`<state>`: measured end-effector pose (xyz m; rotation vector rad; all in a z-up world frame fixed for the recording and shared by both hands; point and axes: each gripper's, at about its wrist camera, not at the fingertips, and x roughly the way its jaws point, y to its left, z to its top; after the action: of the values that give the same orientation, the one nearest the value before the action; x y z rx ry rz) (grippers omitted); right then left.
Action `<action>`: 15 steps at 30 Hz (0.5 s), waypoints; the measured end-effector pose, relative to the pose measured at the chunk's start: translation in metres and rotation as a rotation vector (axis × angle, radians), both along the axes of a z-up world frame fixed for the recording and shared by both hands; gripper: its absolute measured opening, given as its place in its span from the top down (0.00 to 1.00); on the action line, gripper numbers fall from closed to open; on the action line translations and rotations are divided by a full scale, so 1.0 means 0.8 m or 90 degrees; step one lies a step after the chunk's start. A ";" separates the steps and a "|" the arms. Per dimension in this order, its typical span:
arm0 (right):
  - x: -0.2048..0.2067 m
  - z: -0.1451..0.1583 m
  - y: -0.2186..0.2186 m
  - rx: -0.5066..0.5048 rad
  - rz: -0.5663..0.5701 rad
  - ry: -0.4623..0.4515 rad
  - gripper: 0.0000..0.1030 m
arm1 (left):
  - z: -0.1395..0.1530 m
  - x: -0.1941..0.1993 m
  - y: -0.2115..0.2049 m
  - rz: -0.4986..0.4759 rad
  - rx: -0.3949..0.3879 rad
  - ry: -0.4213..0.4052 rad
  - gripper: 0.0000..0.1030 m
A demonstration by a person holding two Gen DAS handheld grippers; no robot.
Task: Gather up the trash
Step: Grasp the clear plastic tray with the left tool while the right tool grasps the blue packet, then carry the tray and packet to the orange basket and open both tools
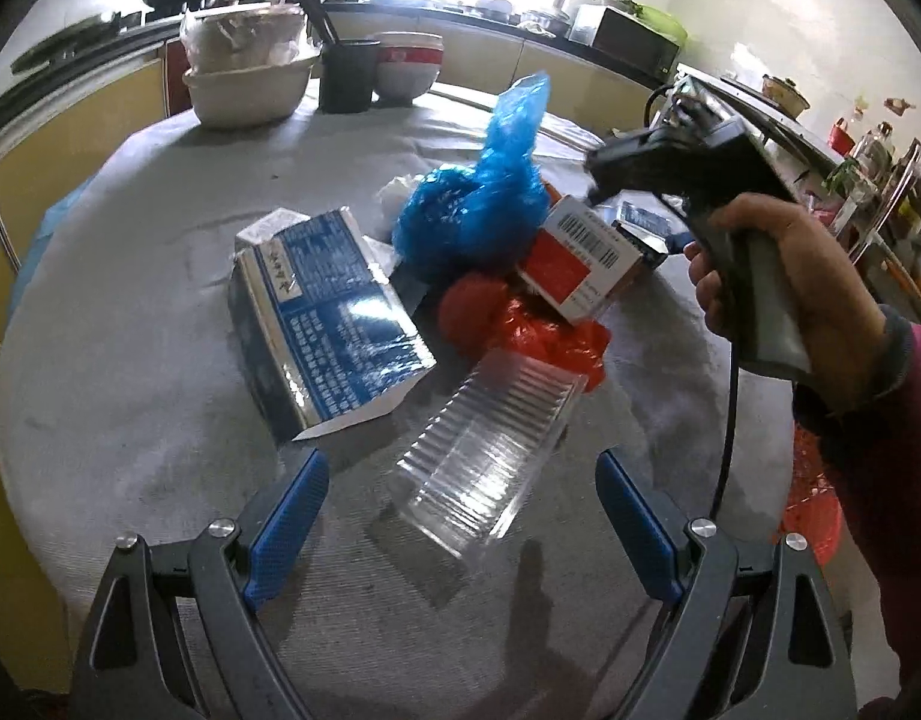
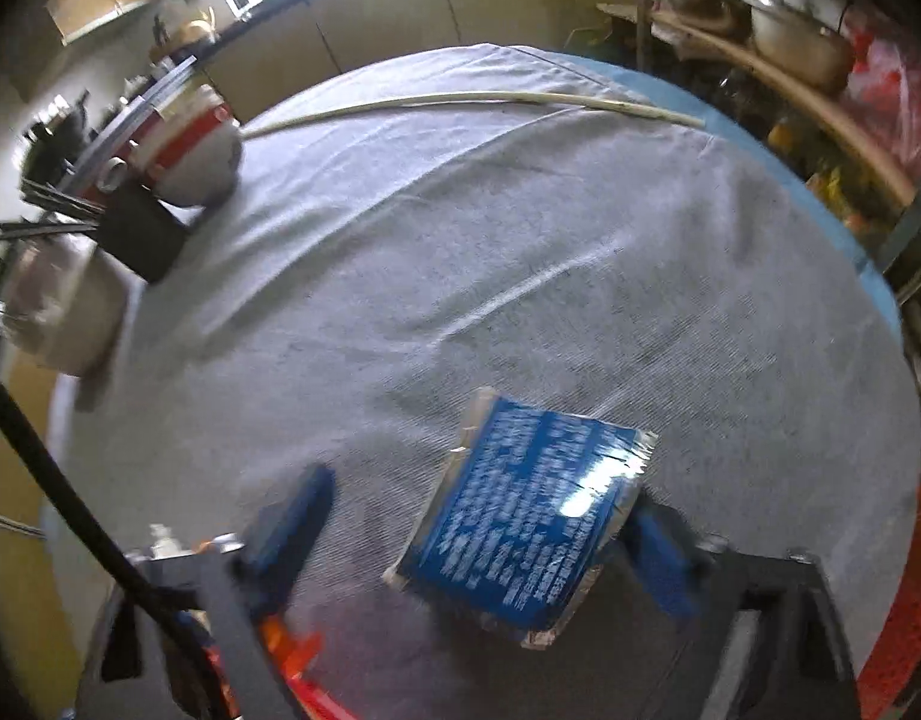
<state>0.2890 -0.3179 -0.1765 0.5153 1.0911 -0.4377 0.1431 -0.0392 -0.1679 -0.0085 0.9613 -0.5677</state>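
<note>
On the grey tablecloth (image 1: pixel 130 312) lies a pile of trash: a blue carton (image 1: pixel 328 312), a blue plastic bag (image 1: pixel 478 210), a red plastic bag (image 1: pixel 520 324) and a red-and-white box (image 1: pixel 586 258). A clear ribbed plastic cup (image 1: pixel 490 450) lies on its side just ahead of my left gripper (image 1: pixel 463 510), which is open and empty. A hand holds my right gripper (image 1: pixel 601 177) over the far side of the pile. In the right wrist view a blue foil packet (image 2: pixel 532 516) lies between the jaws of the right gripper (image 2: pixel 475 534), close to the right finger (image 2: pixel 658 552). The left finger (image 2: pixel 292 516) stands apart from it.
At the table's far edge stand a white basin (image 1: pixel 244 96), a black cup (image 1: pixel 349 75) with chopsticks and a red-and-white bowl (image 1: pixel 409 66). A long pale stick (image 2: pixel 478 99) lies across the far cloth. A red mesh basket (image 1: pixel 814 504) sits off the right edge.
</note>
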 end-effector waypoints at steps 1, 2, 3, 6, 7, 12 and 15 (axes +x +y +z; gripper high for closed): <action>-0.005 -0.005 -0.002 0.004 0.003 0.001 0.44 | -0.002 0.001 0.004 -0.002 -0.015 0.008 0.17; -0.005 -0.003 0.000 -0.017 0.009 -0.005 0.44 | -0.003 0.002 0.008 -0.004 -0.024 0.014 0.21; -0.005 -0.003 0.002 -0.026 0.026 -0.007 0.44 | -0.006 0.003 0.009 -0.007 -0.031 0.022 0.35; -0.009 -0.002 0.005 -0.032 0.058 -0.012 0.44 | -0.017 0.010 0.008 -0.019 -0.042 0.062 0.64; -0.012 -0.003 0.006 -0.031 0.069 -0.014 0.45 | -0.019 0.010 0.008 -0.021 -0.046 0.067 0.67; -0.042 -0.006 0.005 -0.007 0.104 -0.028 0.45 | -0.018 0.007 0.002 -0.036 -0.063 0.072 0.77; -0.065 -0.007 0.005 0.014 0.120 -0.037 0.45 | -0.015 0.000 -0.007 -0.047 -0.053 0.064 0.77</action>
<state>0.2367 -0.3143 -0.1820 0.4374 1.0786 -0.2455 0.1429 -0.0447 -0.1802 -0.0762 1.0382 -0.6802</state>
